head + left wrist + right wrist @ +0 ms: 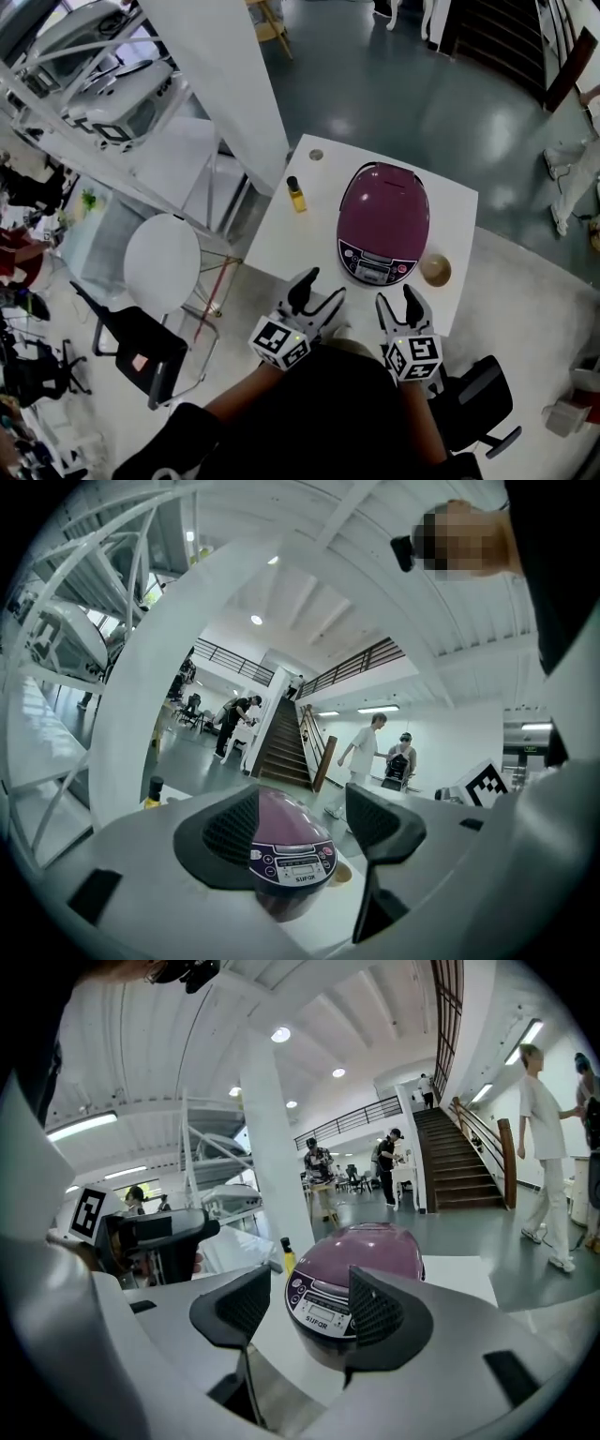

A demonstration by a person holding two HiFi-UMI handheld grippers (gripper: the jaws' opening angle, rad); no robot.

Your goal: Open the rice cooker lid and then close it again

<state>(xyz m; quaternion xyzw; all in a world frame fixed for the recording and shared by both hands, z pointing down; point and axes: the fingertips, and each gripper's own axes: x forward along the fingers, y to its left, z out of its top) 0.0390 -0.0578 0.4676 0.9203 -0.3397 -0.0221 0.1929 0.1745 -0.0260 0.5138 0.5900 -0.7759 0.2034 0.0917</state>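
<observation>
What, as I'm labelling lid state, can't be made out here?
- Rice cooker lid latch: too small in head view, partly covered by jaws in both gripper views.
- Small bowl contents: too small, head view.
- Yellow bottle label: too small in every view.
- Table near edge: hidden by left gripper and right gripper, head view.

Bright ceiling lights, sharp focus, fisheye-warped edges

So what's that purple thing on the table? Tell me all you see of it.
It is a rice cooker: a glossy purple plastic-looking dome, its lid shut, with a grey control panel of buttons and a small display facing the person. It stands upright on the white table; nothing but the table seems to touch it.
</observation>
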